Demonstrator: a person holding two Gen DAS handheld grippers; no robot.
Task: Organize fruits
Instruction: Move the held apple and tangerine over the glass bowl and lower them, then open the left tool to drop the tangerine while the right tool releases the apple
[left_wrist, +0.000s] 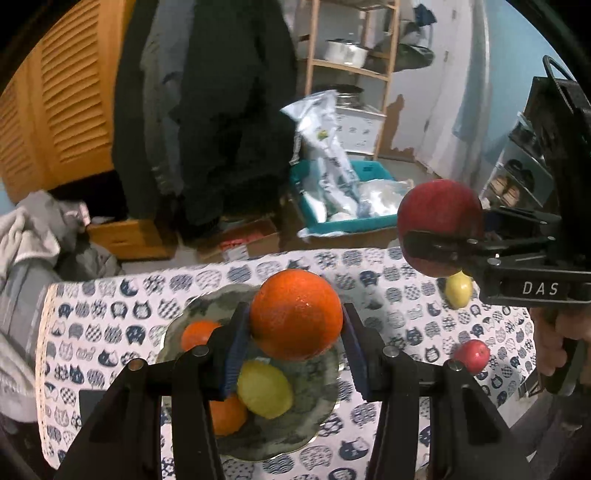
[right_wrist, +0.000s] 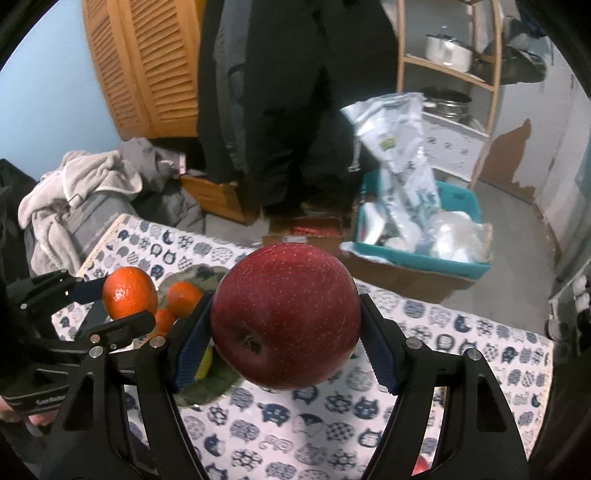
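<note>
The left gripper clamps an orange above the plate and the right gripper a red apple; only the left wrist view shows a loose lemon and small red fruit on the far-right tablecloth.

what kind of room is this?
Probably a cluttered home room, used for storage. Coats hang by a louvered cabinet, pots sit on a wooden shelf, and a cat-print cloth covers the table.

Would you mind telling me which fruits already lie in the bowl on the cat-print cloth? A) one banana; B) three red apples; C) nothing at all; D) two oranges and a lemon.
D: in the left wrist view the bowl holds two oranges and a lemon, below the held orange.
</note>
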